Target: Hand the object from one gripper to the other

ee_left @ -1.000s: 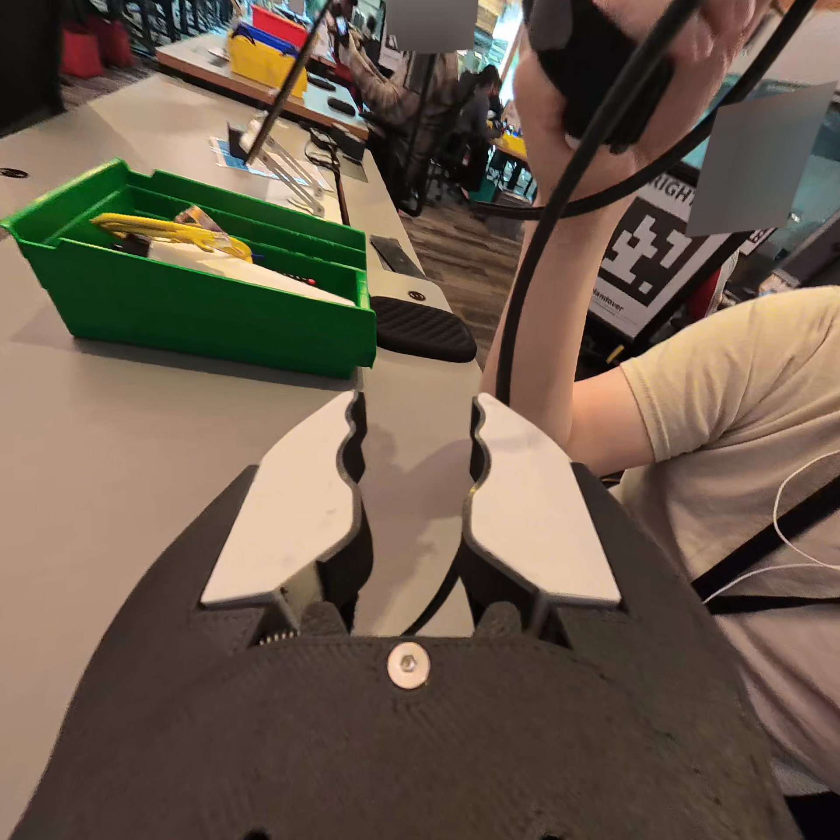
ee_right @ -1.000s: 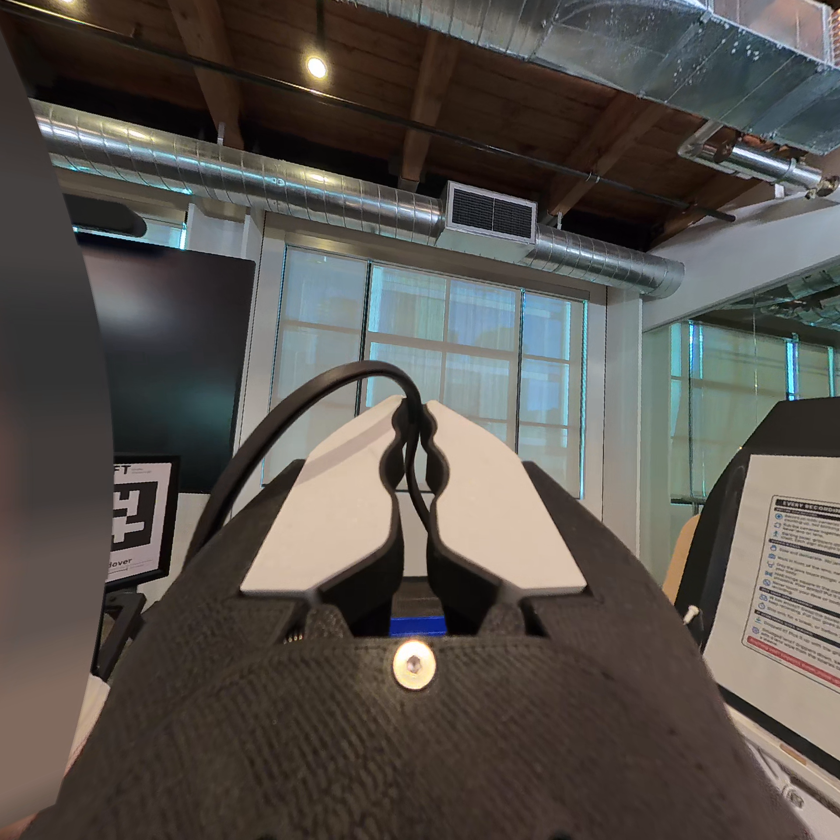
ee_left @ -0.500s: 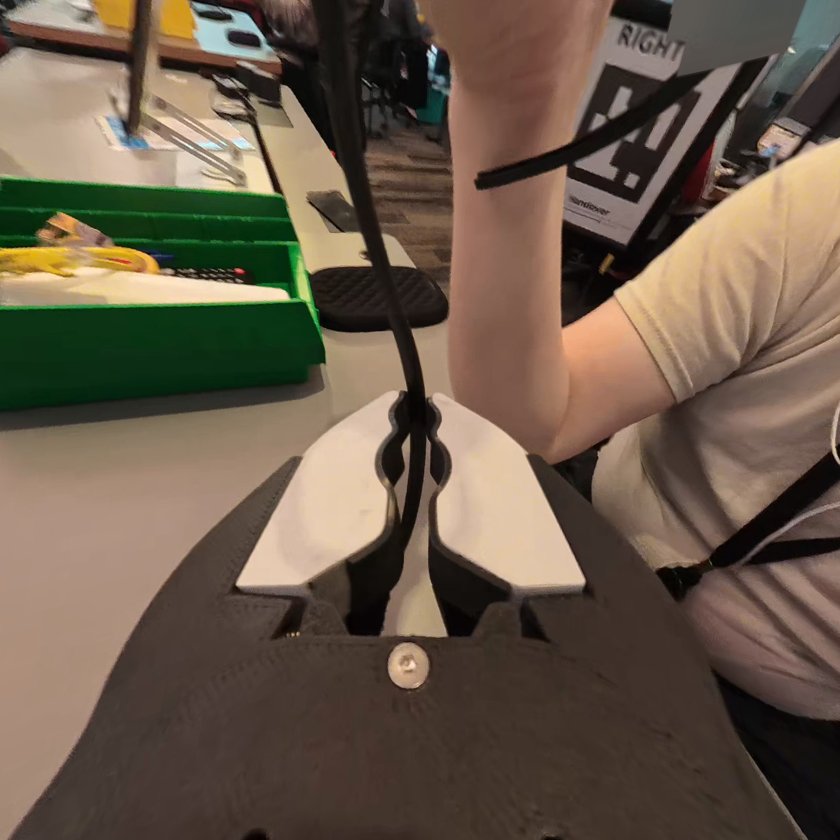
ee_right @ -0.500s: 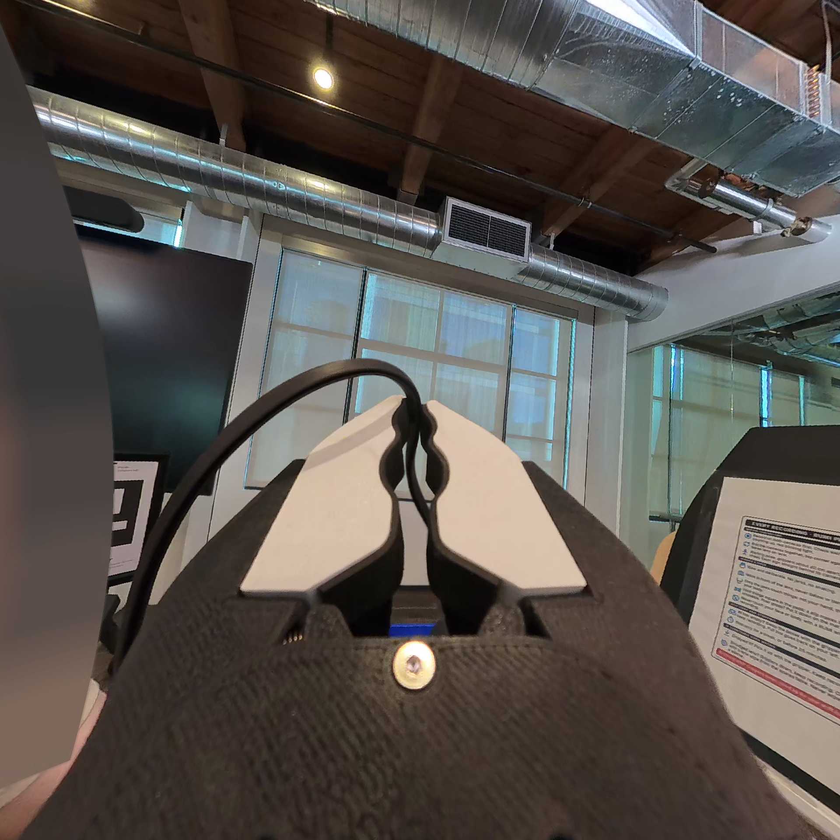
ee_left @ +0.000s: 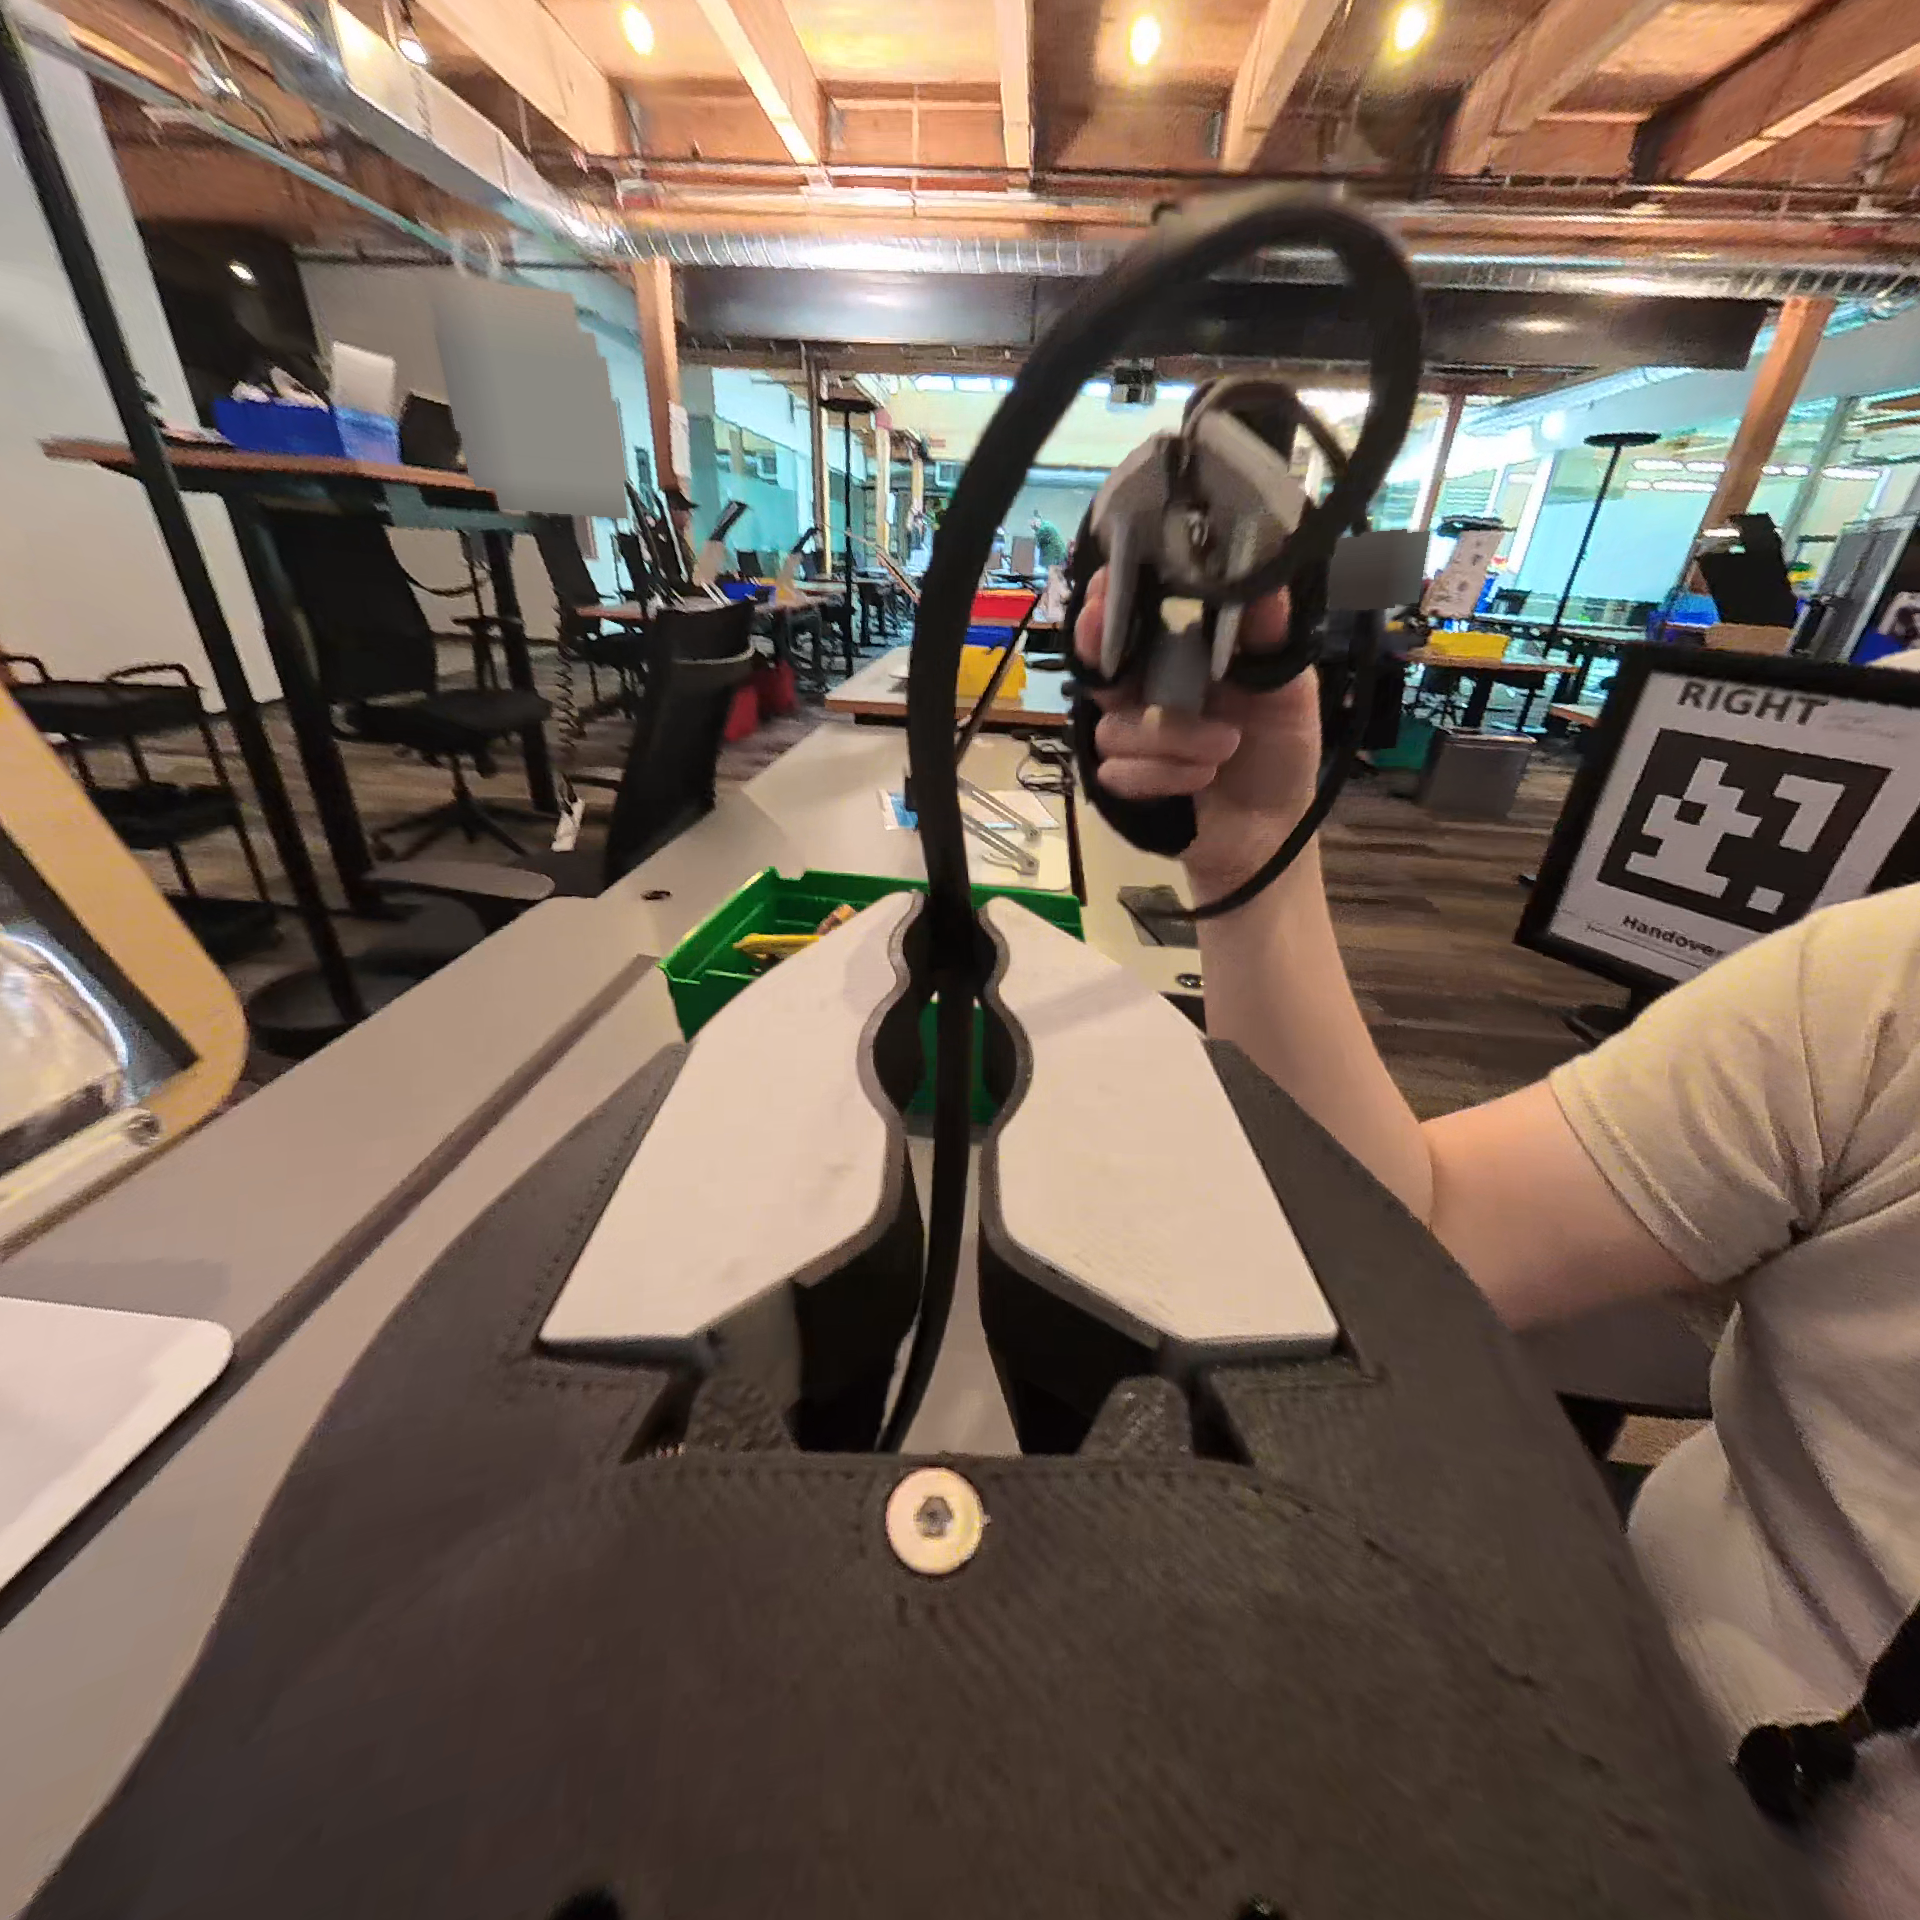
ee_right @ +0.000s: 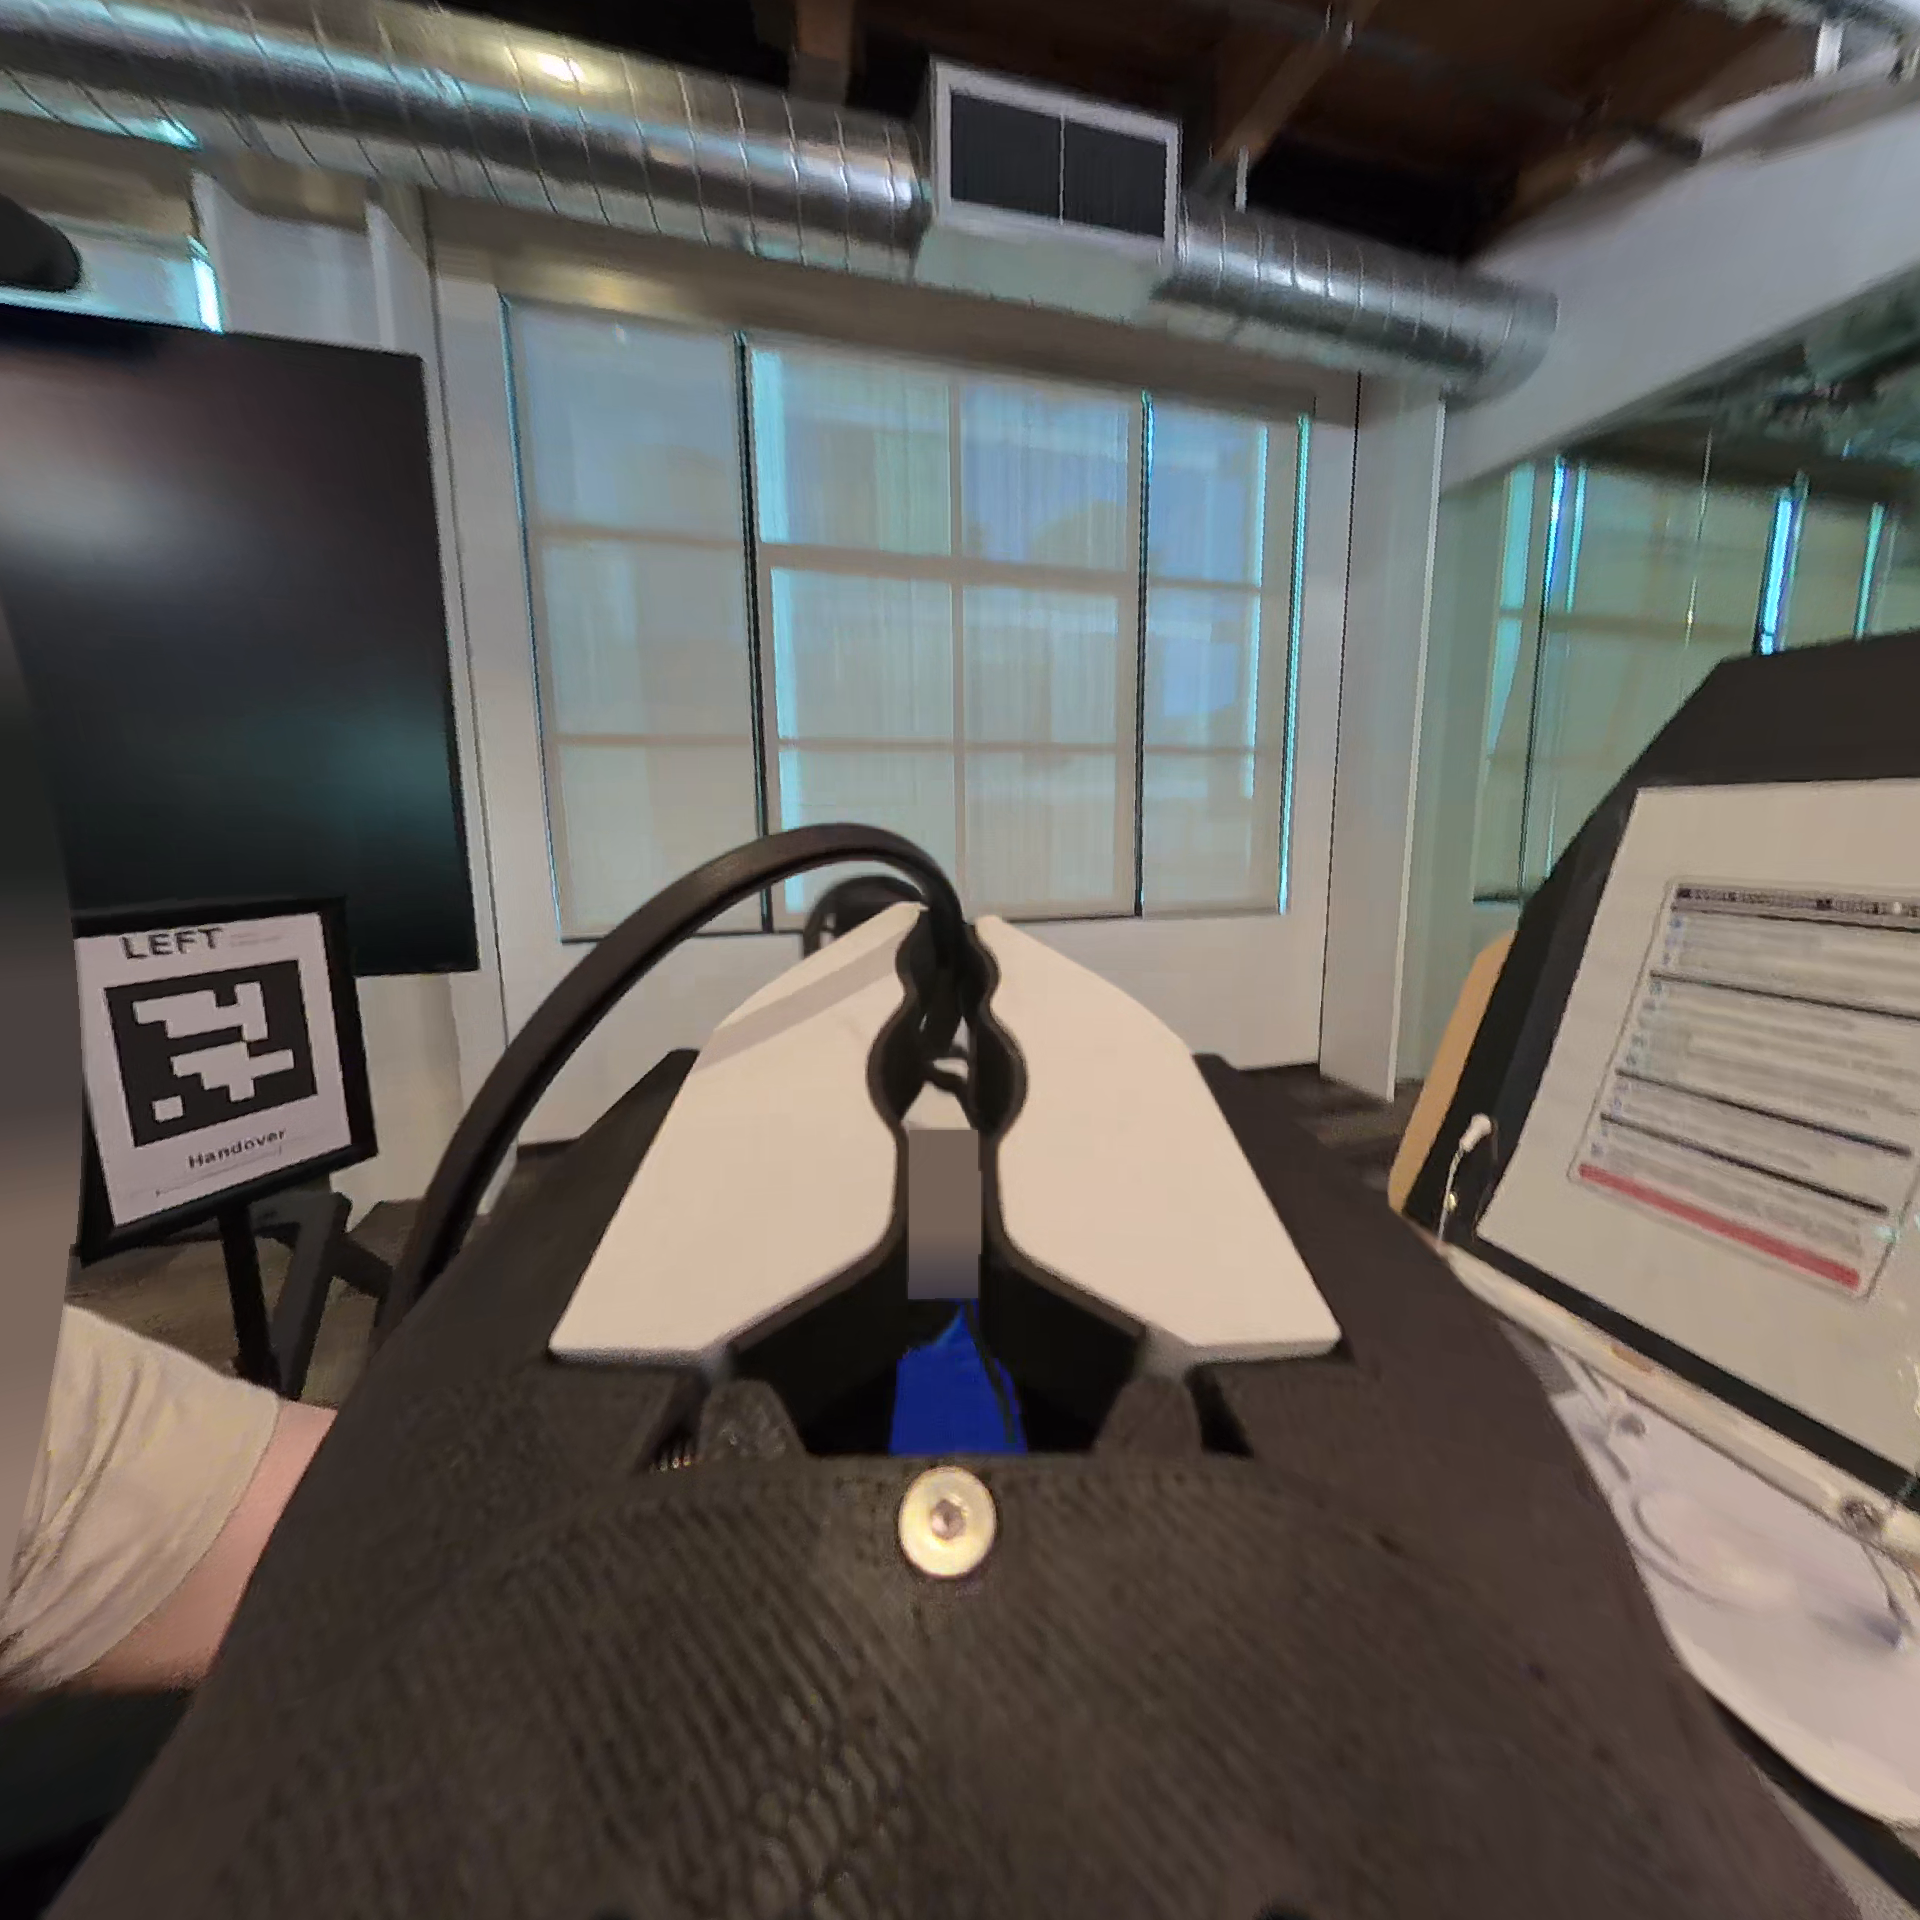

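A black cable (ee_left: 1049,343) arcs between my two grippers. In the left wrist view my left gripper (ee_left: 948,940) is shut on the cable, which is pinched between the fingertips and runs back down between the fingers. The cable loops up and over to my right gripper (ee_left: 1184,582), held up in a hand above the table. In the right wrist view my right gripper (ee_right: 948,956) is shut on the same cable (ee_right: 623,987), which curves away down to the left. Both grippers hold it at once.
A green bin (ee_left: 727,940) with small items stands on the grey table (ee_left: 416,1091) behind my left fingertips. The person's forearm (ee_left: 1299,1039) rises at the right. Marker signs on stands (ee_left: 1745,821) (ee_right: 218,1060) and a slanted board with a sheet (ee_right: 1714,1091) stand nearby. Left tips to right tips: about 15 cm.
My left gripper was open beside the cable, then shut on it. Since then it has tilted upward with the cable in it. My right gripper stayed shut on the cable and tilted downward.
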`<state>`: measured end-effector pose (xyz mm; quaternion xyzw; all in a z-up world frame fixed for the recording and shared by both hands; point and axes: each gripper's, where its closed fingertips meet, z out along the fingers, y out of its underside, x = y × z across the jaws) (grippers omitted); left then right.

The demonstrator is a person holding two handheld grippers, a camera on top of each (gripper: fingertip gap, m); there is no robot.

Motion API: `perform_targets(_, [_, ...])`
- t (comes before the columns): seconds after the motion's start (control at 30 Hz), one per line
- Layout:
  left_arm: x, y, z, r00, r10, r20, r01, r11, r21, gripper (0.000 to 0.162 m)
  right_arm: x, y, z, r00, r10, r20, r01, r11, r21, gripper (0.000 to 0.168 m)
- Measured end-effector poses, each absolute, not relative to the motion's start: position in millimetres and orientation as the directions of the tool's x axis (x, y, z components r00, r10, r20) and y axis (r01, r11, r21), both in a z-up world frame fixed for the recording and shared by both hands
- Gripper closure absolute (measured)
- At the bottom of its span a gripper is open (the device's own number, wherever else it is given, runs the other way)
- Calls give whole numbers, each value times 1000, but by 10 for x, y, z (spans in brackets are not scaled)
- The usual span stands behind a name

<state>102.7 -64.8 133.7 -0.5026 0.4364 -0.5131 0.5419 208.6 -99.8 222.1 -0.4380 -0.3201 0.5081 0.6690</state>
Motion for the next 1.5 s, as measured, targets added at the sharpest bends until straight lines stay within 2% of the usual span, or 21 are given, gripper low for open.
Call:
perform_targets(0.13, [925,-732,1443,109,-994,10,135,5,-991,157,1879,-803,2048,331,943,-41,-304,65,-951,160])
perform_targets(0.3, [939,-726,1472,143,-990,18,128,0,-992,156,1564,-652,1740,375,927,-31,-115,13,-993,163])
perform_targets(0.47, [1012,-626,1457,203,-975,88,125,-63,-990,157,1267,-667,1530,321,947,-31,-6,-30,-1000,164])
perform_targets(0.57, [1068,-668,1449,190,-981,49,114,-28,-993,157,1140,-678,1404,293,955,-38,54,-57,-997,164])
perform_targets(0.83, [1140,-678,1295,256,-962,-92,-15,92,-996,156,1002,-694,1318,232,970,-76,70,-95,-993,164])
perform_targets(1.13, [1228,-806,1171,136,-991,-16,-47,9,-999,146,1001,-706,1339,221,974,-45,64,-61,-996,164])
perform_targets(1.27, [1314,-754,1063,151,-988,-17,-97,2,-995,145,951,-704,1298,208,977,-39,80,-57,-995,164])
perform_targets(1.4, [1368,-686,1010,196,-977,-81,-146,53,-988,153,926,-691,1273,211,977,-20,93,-41,-995,164])
perform_targets(1.47, [1343,-633,1040,244,-960,-138,-159,100,-982,154,945,-701,1287,220,975,15,95,-6,-995,159])
perform_targets(1.5, [1306,-574,1060,296,-938,-180,-175,132,-976,154,967,-717,1284,226,974,35,109,10,-994,150])
